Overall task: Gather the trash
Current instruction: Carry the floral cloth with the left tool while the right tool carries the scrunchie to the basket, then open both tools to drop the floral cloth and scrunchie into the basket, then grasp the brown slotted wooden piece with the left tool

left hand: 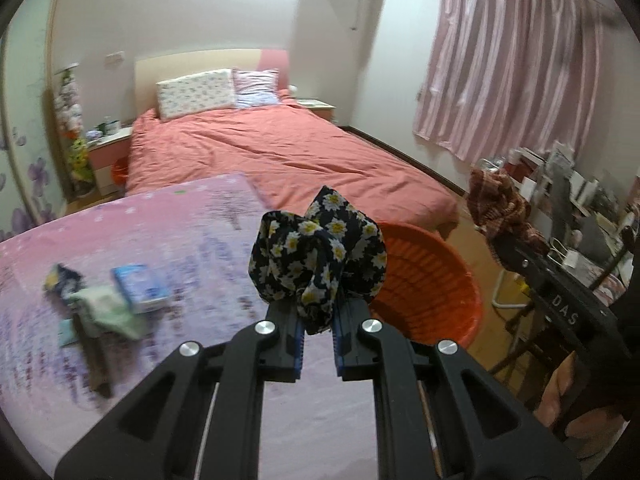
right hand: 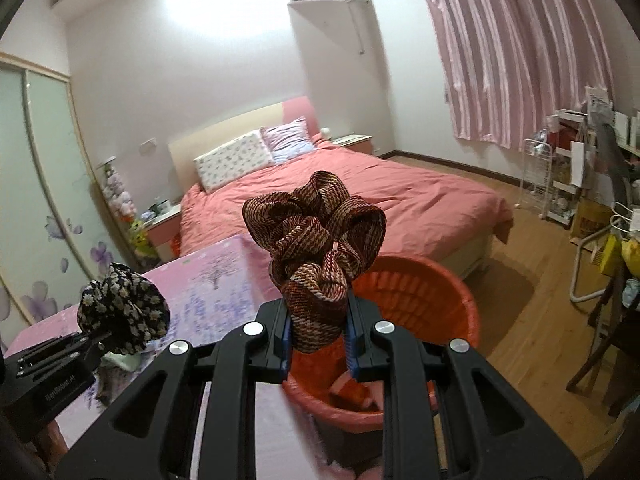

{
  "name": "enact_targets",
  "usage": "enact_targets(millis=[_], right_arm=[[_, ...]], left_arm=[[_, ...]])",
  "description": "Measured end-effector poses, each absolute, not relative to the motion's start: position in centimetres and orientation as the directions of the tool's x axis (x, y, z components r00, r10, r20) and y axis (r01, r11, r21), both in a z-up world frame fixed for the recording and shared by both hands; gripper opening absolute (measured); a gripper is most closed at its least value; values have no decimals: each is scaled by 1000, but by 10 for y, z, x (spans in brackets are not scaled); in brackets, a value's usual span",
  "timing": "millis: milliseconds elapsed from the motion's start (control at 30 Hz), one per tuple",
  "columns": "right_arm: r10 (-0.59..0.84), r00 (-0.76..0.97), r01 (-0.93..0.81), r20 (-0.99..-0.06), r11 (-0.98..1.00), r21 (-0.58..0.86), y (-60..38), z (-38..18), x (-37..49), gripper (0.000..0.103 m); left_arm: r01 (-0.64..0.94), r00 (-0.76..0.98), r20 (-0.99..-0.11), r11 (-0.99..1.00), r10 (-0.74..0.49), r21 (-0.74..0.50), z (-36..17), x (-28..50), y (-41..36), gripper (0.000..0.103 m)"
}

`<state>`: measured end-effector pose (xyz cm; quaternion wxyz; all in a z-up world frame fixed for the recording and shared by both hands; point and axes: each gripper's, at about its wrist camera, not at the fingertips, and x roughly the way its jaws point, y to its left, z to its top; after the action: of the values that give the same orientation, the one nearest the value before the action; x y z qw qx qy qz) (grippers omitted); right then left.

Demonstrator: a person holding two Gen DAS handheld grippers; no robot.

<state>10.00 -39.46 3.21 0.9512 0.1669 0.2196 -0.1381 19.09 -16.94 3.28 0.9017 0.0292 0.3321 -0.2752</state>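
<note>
Pink, tree-printed cloth covers the table (left hand: 168, 216) in a bedroom with a coral-covered bed (left hand: 280, 152) and pink pleated curtains (left hand: 508, 64) behind. Above the table's near edge, the left gripper (left hand: 318, 320) pinches a bunched dark navy cloth printed with white and yellow daisies (left hand: 320, 256), which stands up in loose folds from the pressed-together pads. Just to its right, the right gripper (right hand: 318, 340) is clamped on a crumpled brown and maroon woven striped cloth (right hand: 316, 240), held over the round orange slatted plastic basket (right hand: 440, 300) that stands beside the table (something reddish lies at its bottom, too hidden by the fingers to name). On the table to the left lie a pale green cloth (left hand: 106, 308), a light blue packet (left hand: 140, 286) and some smaller bits, blurred and hard to make out. Cluttered shelves (right hand: 576, 160) at the right edge are cut off.
</note>
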Motion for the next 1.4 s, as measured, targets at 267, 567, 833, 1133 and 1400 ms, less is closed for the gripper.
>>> enact_targets(millis=[267,567,833,1133,1400], right_arm=[[-223,858,378,-463,884,276,-423,19,103,20],[-222,847,397,-483,868,298,-448,3,109,20],[-172,832,391,-528,856,338,-461,-16,127,43],[-188,794,407,-579,871,275,-445,-28,125,62],[-179,786,373,-592,901,223,-421,-26,129,62]], left_arm=[[584,564,-633,798,-530,-147,16,199,-223,12],[619,519,-659,771,-545,-149,-6,215,-267,13],[591,517,-699,797,-494,-126,-34,240,-288,37],[499,566,-723,863,-396,-82,-51,253,-248,56],[385,627,-717,921,-304,-54,-50,248,-173,64]])
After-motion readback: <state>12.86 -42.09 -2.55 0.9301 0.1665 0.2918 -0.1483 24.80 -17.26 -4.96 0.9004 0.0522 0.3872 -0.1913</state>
